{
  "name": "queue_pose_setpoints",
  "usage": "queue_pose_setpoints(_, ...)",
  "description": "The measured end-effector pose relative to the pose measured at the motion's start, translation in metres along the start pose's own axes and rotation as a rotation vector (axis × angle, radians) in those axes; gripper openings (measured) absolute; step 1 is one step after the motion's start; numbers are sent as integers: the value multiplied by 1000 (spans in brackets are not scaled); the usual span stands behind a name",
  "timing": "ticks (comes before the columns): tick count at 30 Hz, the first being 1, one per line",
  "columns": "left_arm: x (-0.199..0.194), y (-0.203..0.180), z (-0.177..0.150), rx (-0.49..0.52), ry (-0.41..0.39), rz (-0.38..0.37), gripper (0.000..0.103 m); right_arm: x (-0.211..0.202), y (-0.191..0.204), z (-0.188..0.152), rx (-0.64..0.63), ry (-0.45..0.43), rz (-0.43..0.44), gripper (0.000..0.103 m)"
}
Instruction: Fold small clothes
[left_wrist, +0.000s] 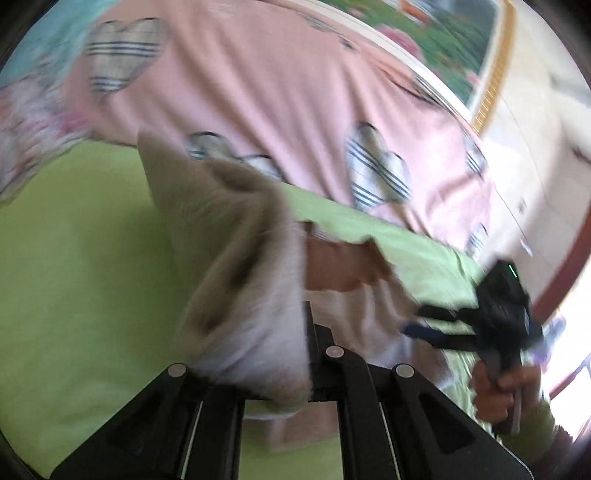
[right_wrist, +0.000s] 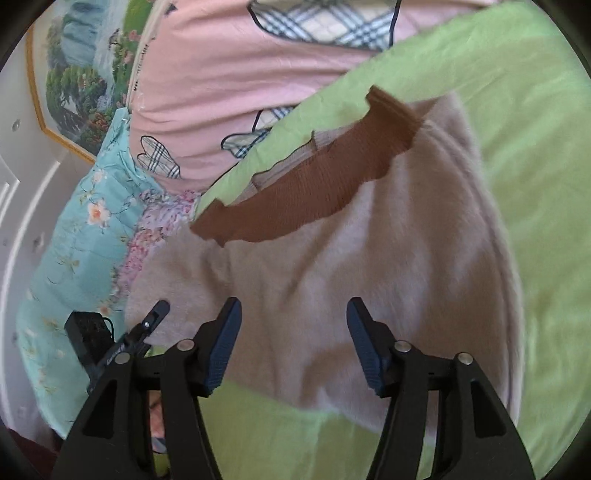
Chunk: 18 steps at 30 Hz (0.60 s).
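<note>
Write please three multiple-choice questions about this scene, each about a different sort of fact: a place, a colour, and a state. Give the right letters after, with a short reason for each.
1. Where does the beige garment lie?
A. on the green sheet
B. on the floor
C. on a chair

2. What colour is the ribbed band of the garment?
A. blue
B. brown
C. white

3. How are the jaws of the right gripper?
A. shut on the garment
B. shut on nothing
C. open, above the garment

Answers:
1 A: green sheet shows around the garment on several sides.
2 B: the ribbed edge is plainly brown against the beige fleece.
3 C: the right wrist view shows both blue pads well apart, with nothing pressed between them.
</note>
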<state>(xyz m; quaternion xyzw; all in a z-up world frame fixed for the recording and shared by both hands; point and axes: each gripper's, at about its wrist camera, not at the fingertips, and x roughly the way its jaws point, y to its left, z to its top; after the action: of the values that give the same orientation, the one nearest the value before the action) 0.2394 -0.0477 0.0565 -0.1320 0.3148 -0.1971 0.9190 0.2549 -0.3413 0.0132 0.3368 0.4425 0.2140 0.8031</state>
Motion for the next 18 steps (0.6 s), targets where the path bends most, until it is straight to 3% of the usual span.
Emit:
queue_pose_setpoints(3, 35, -33, -12, 84, 74, -23, 5, 15, 3, 23, 9, 36, 49, 68)
queue_pose_setpoints(7, 70, -53, -33, 138, 164, -29, 5, 39, 9, 44, 16, 83, 124, 88)
queue_pose_setpoints(12, 72, -53, -35, 142, 169, -37, 5, 84, 19, 57, -26, 158, 93, 89)
queue_pose_setpoints(14, 71, -52, -35, 147, 174, -36, 5, 99, 26, 59, -54, 162, 80, 71)
queue_pose_setpoints(16, 71, -57, -34, 171, 172, -21, 5, 110, 31, 63, -51, 159, 103, 40)
queue_pose_setpoints(18, 67, -62, -33, 189, 164, -14, 6, 109, 36, 68, -67, 128, 89, 22)
